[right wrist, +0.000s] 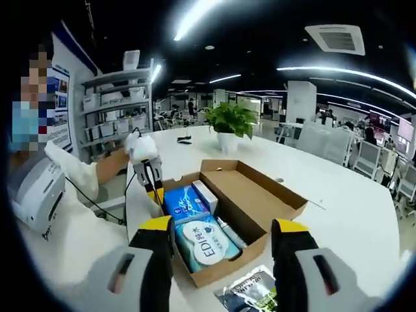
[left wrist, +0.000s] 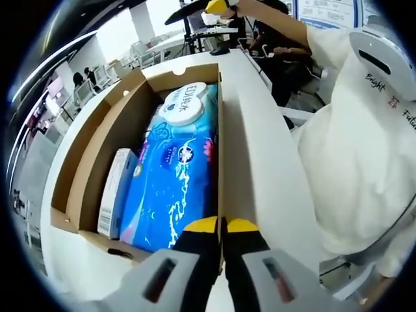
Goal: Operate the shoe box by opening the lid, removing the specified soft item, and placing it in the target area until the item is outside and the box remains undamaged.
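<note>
Now left claw [left wrist: 221, 225] pinches shoe box [left wrist: 220, 162] wall.

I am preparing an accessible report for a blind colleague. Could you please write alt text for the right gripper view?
An open cardboard shoe box on a white table holds a blue soft pack with a white lid. The right gripper hovers open before it, while the left gripper, jaws together, reaches the box's far edge. A potted plant stands behind.

The shoe box [right wrist: 240, 214] lies open on top, so its inside can be reached from above. The left gripper [right wrist: 155, 190] sits shut on its far wall. A potted plant [right wrist: 229, 127] stands far behind; white table [right wrist: 351, 214] lies bare right.
</note>
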{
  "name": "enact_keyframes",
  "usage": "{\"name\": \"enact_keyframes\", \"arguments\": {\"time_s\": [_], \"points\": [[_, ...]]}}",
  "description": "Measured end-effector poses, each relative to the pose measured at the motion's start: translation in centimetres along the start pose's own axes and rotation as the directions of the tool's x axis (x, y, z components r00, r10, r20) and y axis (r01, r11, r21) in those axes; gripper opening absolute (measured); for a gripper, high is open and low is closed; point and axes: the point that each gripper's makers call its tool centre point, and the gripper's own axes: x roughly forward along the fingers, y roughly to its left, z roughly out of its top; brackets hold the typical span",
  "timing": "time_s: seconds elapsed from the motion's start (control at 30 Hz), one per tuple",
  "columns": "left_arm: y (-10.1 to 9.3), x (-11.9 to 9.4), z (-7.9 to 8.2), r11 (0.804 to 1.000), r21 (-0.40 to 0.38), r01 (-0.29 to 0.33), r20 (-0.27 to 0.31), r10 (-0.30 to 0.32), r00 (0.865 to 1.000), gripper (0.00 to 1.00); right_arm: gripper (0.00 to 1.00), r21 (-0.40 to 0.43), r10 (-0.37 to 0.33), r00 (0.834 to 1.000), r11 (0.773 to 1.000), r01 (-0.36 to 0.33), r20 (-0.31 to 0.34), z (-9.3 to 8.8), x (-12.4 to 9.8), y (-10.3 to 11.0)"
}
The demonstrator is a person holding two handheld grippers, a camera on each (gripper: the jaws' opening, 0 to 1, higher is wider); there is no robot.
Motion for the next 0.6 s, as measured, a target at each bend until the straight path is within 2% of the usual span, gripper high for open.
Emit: {"name": "enact_keyframes", "arguments": {"time_s": [0.03, 0.07, 0.1, 0.13, 0.2, 0.23, 0.33, 0.37, 0.4, 0.5, 0.53, 0.57, 0.6], "points": [[0.0, 0.0, 0.0, 1.000, -0.005, 0.001, 0.000, -0.001, 1.000, 0.01, 0.46, 0.004, -0.006, 1.000, 1.000, 0.006, -0.012, 0.1, 0.1, -0.2], [0.0, 0.0, 0.0, 1.000, -0.009, 0.002, 0.000, -0.002, 1.000, 0.01, 0.44, -0.008, 0.000, 1.000, 1.000, -0.001, -0.017, 0.3, 0.3, -0.2], [0.0, 0.0, 0.0, 1.000, -0.012, 0.003, 0.001, -0.003, 1.000, 0.01, 0.46, -0.037, 0.029, 1.000, 0.999, -0.029, -0.004, 0.7, 0.4, 0.1], [0.0, 0.0, 0.0, 1.000, -0.016, 0.004, 0.001, -0.004, 1.000, 0.01, 0.50, -0.039, 0.088, 0.995, 0.995, -0.087, 0.035, 1.4, 0.7, 0.7], [0.0, 0.1, 0.0, 1.000, -0.011, 0.005, 0.007, -0.005, 1.000, 0.01, 0.49, 0.028, 0.124, 0.992, 0.992, -0.125, 0.015, 1.0, 1.1, 0.8], [0.0, 0.1, 0.0, 1.000, -0.009, 0.005, 0.010, -0.005, 1.000, 0.01, 0.47, 0.020, 0.151, 0.988, 0.988, -0.151, 0.014, 1.0, 1.4, 1.0], [0.0, 0.1, 0.0, 1.000, -0.001, 0.007, 0.009, -0.007, 1.000, 0.01, 0.47, -0.020, 0.145, 0.988, 0.989, -0.146, -0.045, 0.3, 2.5, 1.1], [0.0, 0.1, 0.0, 1.000, 0.002, 0.009, 0.007, -0.009, 1.000, 0.01, 0.47, -0.068, 0.135, 0.989, 0.988, -0.139, -0.067, 0.1, 3.1, 1.0], [-0.1, 0.1, 0.0, 1.000, 0.003, 0.009, 0.004, -0.009, 1.000, 0.01, 0.48, -0.083, 0.149, 0.987, 0.985, -0.154, -0.055, 0.2, 3.8, 1.2], [-0.2, 0.2, 0.0, 1.000, 0.023, -0.003, -0.010, 0.003, 1.000, 0.01, 0.50, -0.077, 0.179, 0.978, 0.979, -0.188, -0.111, -0.3, 4.6, 1.5], [-0.2, 0.2, 0.0, 1.000, 0.021, -0.003, -0.012, 0.003, 1.000, 0.01, 0.51, -0.090, 0.182, 0.975, 0.977, -0.194, -0.124, -0.3, 5.0, 1.5], [-0.1, 0.2, 0.0, 1.000, 0.011, 0.003, -0.012, -0.003, 1.000, 0.01, 0.52, -0.112, 0.164, 0.972, 0.977, -0.184, -0.171, -0.7, 5.1, 1.2], [0.0, 0.2, 0.0, 1.000, 0.000, 0.010, -0.009, -0.010, 1.000, 0.01, 0.53, -0.132, 0.167, 0.970, 0.973, -0.191, -0.175, -0.5, 5.3, 1.3]]}}
